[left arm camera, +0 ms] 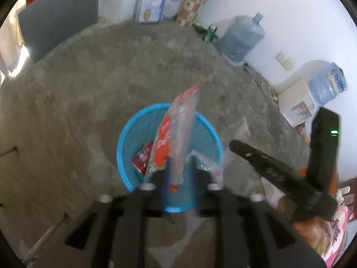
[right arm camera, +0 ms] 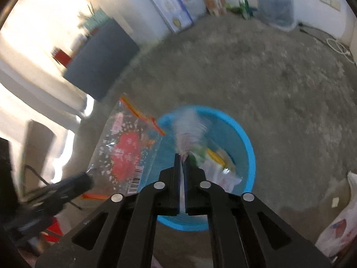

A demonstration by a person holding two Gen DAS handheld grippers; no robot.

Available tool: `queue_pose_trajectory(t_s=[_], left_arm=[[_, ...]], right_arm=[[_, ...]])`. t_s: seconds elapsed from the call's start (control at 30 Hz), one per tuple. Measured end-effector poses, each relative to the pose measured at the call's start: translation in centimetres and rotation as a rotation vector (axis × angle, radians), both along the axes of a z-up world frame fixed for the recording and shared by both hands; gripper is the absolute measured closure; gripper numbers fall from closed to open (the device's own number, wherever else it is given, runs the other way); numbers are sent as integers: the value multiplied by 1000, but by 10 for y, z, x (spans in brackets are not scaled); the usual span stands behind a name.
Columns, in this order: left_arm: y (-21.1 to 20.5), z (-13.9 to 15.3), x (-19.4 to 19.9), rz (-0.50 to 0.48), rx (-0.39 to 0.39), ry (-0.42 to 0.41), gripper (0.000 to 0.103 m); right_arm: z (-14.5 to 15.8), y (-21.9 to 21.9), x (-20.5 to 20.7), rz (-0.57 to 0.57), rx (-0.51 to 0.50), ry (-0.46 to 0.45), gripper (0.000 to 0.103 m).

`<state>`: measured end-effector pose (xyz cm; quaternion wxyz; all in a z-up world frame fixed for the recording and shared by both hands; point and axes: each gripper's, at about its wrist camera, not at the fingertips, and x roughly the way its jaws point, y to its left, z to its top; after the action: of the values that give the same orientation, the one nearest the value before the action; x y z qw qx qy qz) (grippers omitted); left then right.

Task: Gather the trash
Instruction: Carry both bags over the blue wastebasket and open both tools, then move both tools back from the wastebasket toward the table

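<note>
Overhead, left hand-held gripper (left arm camera: pixel 180 163) parted around red-printed bag (left arm camera: pixel 176 129), right hand-held gripper (right arm camera: pixel 184 158) pinching pale wrapper (right arm camera: pixel 189 129).

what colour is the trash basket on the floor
Bright blue, with a slatted mesh wall; the basket shows best in the left wrist view.

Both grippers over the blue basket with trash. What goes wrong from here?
1. The red-printed bag sits loose between the left gripper's open jaws, and the right view shows most of it outside the blue basket's rim: it may land on the floor.
2. The thin clear wrapper pinched in the right gripper may cling to the jaws on release.
</note>
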<state>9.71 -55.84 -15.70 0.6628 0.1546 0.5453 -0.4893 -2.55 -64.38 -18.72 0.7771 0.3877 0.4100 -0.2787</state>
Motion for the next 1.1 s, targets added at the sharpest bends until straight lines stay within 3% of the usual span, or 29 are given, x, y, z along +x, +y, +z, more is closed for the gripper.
queue_pose_trajectory(t_s=[0.03, 0.13, 0.23, 0.43, 0.57, 0.7, 0.87, 1.0, 1.1], left_arm=[[3, -2, 2, 18, 3, -2, 54], [16, 0, 6, 38, -13, -8, 47], [23, 6, 8, 50, -27, -20, 45], [37, 35, 3, 59, -86, -50, 41], [53, 60, -8, 49, -131, -61, 36], [90, 98, -26, 41, -194, -95, 26], [165, 138, -43, 100, -253, -172, 15], [240, 168, -54, 177, -272, -268, 8], [292, 185, -67, 267, -278, -366, 6]], right_arm=[[-14, 1, 3, 13, 2, 61, 87], [-38, 5, 1, 16, 17, 162, 73], [-37, 8, -11, -9, 18, 155, 63], [-22, 14, -29, -48, 5, 129, 62], [4, 23, -40, -66, -23, 82, 60], [34, 38, -52, -69, -71, 28, 48], [82, 68, -63, -38, -142, -41, 38], [130, 112, -54, 60, -234, -104, 30], [161, 155, -41, 156, -311, -156, 19]])
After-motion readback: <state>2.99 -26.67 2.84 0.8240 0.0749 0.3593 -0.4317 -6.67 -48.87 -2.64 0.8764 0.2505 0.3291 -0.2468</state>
